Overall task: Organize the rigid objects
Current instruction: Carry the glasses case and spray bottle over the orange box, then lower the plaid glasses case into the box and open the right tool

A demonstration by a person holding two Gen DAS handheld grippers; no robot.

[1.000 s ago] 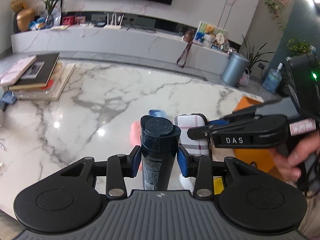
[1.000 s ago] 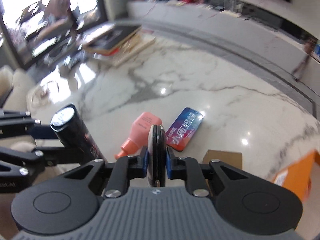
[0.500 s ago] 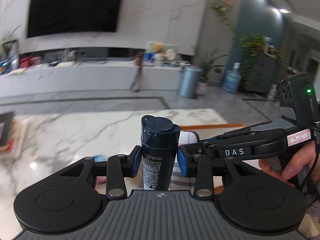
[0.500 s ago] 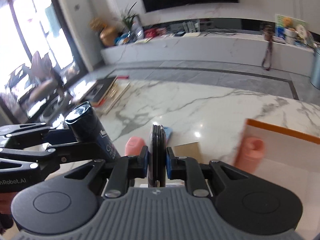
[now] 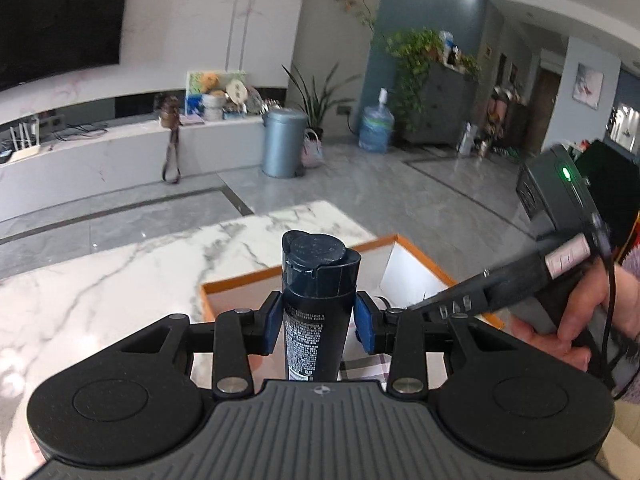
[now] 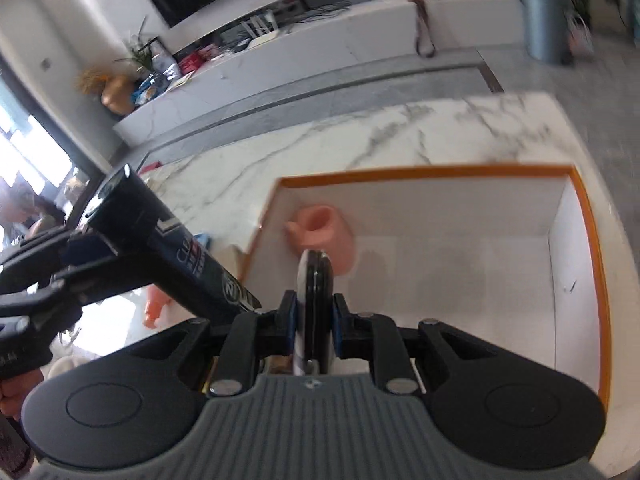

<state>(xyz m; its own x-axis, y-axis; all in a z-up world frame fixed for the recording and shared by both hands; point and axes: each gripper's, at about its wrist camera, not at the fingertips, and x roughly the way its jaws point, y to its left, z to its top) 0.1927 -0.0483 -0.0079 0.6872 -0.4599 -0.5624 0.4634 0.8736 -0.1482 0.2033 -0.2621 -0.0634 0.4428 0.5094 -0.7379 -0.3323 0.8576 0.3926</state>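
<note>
My left gripper [image 5: 318, 322] is shut on a dark navy flip-cap bottle [image 5: 316, 276], held upright by its middle. In the right wrist view the same bottle [image 6: 172, 256] slants in from the left. My right gripper [image 6: 315, 322] is shut on a thin flat case [image 6: 316, 280] with black edges, seen edge-on. Both hang over the near left corner of a white box with an orange rim [image 6: 420, 171], whose rim [image 5: 240, 283] also shows just behind the bottle. A pink bottle [image 6: 324, 236] lies inside the box at its far left.
The box sits at the right end of a marble table [image 6: 360, 136], close to the table's edge. Another pink bottle [image 6: 154, 308] lies on the table left of the box. A hand [image 5: 576, 320] grips the right gripper's handle. Grey floor lies beyond.
Both grippers have swung right with their loads, from above the middle of the table to above the orange-rimmed box. The loose things on the table have slid off to the left.
</note>
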